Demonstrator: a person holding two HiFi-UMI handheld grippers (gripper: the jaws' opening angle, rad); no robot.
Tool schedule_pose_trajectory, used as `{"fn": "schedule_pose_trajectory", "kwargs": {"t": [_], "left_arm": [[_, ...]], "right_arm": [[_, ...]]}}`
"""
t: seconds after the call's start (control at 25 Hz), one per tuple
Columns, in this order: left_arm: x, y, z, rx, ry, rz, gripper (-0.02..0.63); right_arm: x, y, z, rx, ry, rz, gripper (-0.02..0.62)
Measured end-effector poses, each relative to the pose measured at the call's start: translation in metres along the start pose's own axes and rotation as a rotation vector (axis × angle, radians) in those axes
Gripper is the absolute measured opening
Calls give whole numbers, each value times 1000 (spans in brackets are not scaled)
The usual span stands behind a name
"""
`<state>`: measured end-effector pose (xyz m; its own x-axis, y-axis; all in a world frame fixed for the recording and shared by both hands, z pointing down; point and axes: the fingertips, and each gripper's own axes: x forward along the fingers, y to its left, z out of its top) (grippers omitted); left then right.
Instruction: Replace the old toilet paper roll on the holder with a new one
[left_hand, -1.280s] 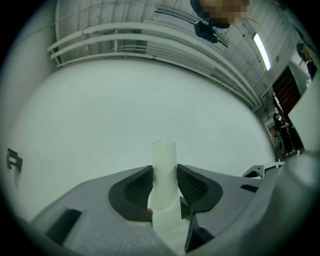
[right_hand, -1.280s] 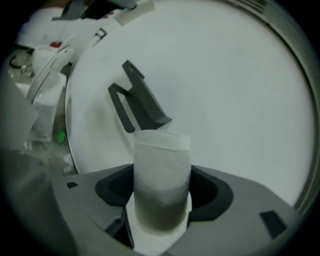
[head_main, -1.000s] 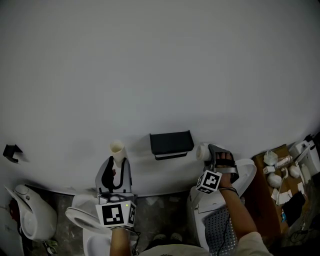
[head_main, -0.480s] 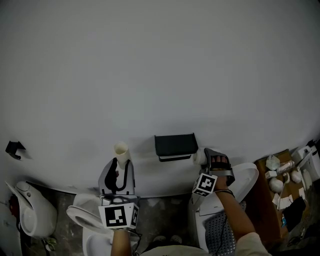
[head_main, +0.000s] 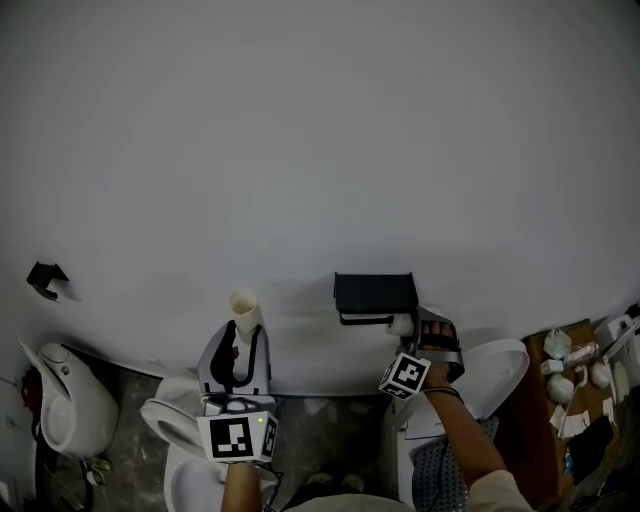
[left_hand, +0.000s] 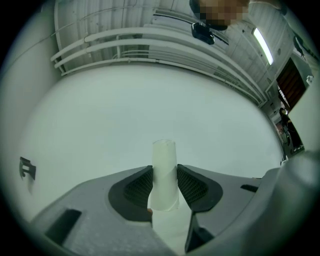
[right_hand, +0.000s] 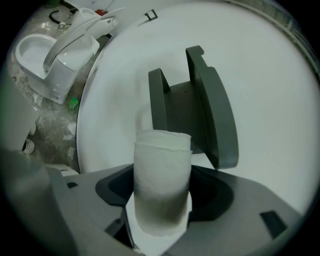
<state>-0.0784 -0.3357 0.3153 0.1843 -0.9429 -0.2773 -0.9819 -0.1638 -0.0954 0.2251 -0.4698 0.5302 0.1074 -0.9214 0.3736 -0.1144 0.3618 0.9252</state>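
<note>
The black paper holder (head_main: 375, 295) hangs on the white wall with its cover raised and nothing on it; in the right gripper view this holder (right_hand: 192, 107) stands just beyond the jaws. My right gripper (head_main: 418, 327) is shut on a full white toilet paper roll (head_main: 403, 323), held right under the holder's right end. The roll (right_hand: 161, 185) fills the jaws of the right gripper (right_hand: 162, 192). Left of the holder, my left gripper (head_main: 240, 335) is shut on an empty cardboard tube (head_main: 244, 305) that points up. Ribbed pads (left_hand: 141, 184) press both sides of the tube (left_hand: 164, 172).
A white toilet (head_main: 65, 420) sits at the far left and another bowl (head_main: 165, 425) under the left gripper. A white cistern (head_main: 495, 365) lies under the right arm. A box of small fittings (head_main: 580, 370) is at the right edge. A black bracket (head_main: 45, 278) is on the wall.
The right gripper has carried the roll left and closer to the holder, from beside it to just under its right end. The left gripper still holds the tube upright.
</note>
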Motion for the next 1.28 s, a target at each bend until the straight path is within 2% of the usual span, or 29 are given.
{"fn": "schedule_pose_trajectory", "kwargs": {"t": [0.28,0.52,0.84,0.96,1.08,1.16,1.28], "left_arm": [[-16,17,3,22,7,43,155],[-25,29,3,37,15,69,155],[-35,38,7,50,15,78,155],[-35,39,8,49,12,75,155],[-31,36,8,44,9,64,155],[-28,33,7,35,6,57,155],[-22,28,5,15,6,48,155]], "right_arm": [[-2,-1,21,-18,-7,-79,304],[-6,-2,58,-116,-86,-161,304],[-17,1,99,-142,-152,-168,305],[-18,13,103,-84,-180,-99,348],[-34,13,107,9,-232,-75,379],[-49,12,107,122,-284,-47,379],[-72,9,105,384,-369,25,359]]}}
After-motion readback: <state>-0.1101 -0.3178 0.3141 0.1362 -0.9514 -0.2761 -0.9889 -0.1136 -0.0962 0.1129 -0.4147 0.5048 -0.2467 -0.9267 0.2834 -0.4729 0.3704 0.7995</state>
